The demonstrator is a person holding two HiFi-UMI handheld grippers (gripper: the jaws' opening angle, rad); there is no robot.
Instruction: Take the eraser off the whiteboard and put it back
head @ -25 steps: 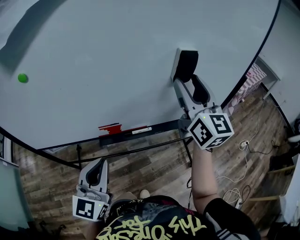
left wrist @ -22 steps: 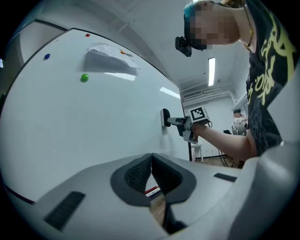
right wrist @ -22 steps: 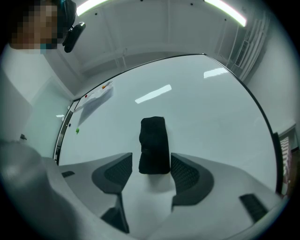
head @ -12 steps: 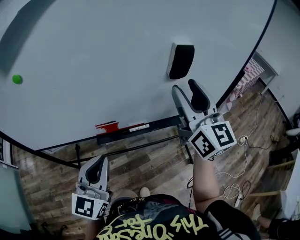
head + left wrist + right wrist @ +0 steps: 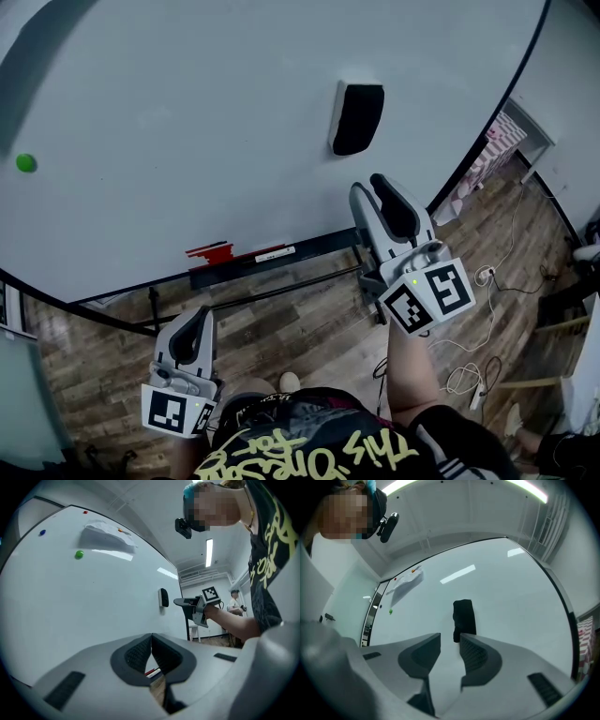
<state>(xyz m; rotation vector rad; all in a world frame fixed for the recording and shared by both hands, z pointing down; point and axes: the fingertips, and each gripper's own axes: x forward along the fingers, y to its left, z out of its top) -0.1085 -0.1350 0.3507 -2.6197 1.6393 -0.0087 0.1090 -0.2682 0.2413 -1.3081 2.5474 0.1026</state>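
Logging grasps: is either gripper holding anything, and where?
Nothing. The eraser sits on the whiteboard; the right gripper, jaws closing, is clear of it; the left gripper is empty.

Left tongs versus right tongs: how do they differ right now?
Left tongs have jaws shut together; right tongs have jaws apart, closing on nothing. Left tongs sit low by the person's waist; right tongs are raised, pointing at the eraser on the whiteboard. Both are empty.

Wood-plank floor (image 5: 94,375) lies under the left tool (image 5: 199,317); white cables (image 5: 464,382) lie well to its right; a ceiling strip light (image 5: 209,552) glows ahead.
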